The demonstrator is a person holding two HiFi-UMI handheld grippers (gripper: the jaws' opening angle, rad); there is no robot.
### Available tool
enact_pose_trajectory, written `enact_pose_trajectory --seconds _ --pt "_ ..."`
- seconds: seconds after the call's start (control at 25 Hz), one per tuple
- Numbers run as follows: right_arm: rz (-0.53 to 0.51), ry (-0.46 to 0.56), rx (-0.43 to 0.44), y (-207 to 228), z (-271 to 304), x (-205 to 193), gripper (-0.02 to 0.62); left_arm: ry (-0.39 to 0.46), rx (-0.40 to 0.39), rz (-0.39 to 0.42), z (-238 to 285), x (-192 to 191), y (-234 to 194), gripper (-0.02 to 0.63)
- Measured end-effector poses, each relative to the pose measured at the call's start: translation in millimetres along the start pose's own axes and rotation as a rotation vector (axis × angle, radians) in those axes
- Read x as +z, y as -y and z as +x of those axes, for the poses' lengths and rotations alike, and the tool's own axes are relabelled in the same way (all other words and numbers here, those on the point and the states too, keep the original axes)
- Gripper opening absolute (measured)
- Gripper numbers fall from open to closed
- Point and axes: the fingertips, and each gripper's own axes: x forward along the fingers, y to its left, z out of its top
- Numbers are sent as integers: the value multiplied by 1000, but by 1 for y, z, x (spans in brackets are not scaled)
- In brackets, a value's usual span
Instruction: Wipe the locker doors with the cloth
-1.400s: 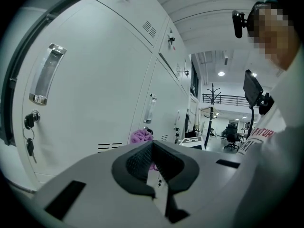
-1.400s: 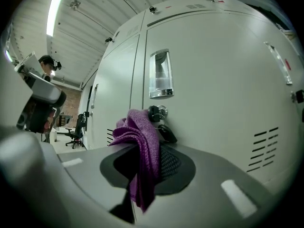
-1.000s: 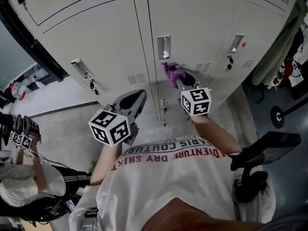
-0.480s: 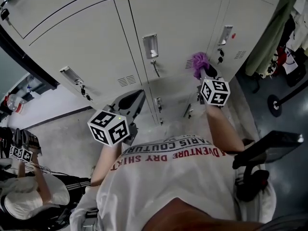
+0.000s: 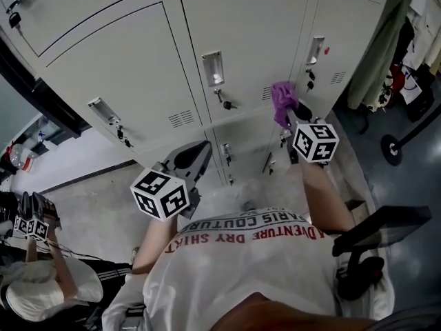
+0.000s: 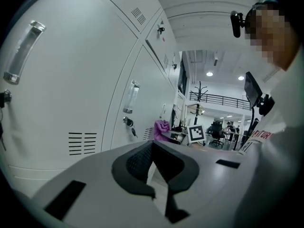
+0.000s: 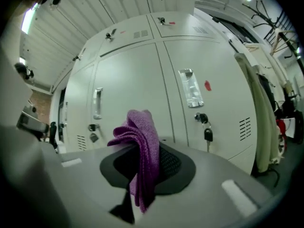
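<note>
Cloth [image 7: 142, 141] pinched in right gripper [image 7: 145, 179] seemingly touches locker door [image 5: 248, 47].

All views toward lockers [image 5: 248, 47] (close)

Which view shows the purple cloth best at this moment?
The right gripper view: the purple cloth fills the centre, pinched in the right gripper, folds clear. The head view shows it small against the lockers; the left gripper view shows only a tiny distant purple patch.
</note>
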Motion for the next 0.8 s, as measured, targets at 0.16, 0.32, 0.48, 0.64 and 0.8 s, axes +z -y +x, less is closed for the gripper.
enact_pose_trajectory --seconds 0.16,0.32,0.48,0.64,0.8 --pt "-25 -40 163 -62 -50 12 57 13 -49 -1 -2 -7 22 0" --pt "4 -84 277 -115 -96 12 57 22 -60 19 -21 -15 54 -2" --pt "39 -79 333 -137 -141 17 57 14 -48 33 -41 -29 86 0" --pt "56 -78 344 -149 -232 5 56 1 -74 26 -65 -61 154 0" --pt "89 -72 321 -161 -365 -24 57 -23 -143 9 -92 -117 259 -2"
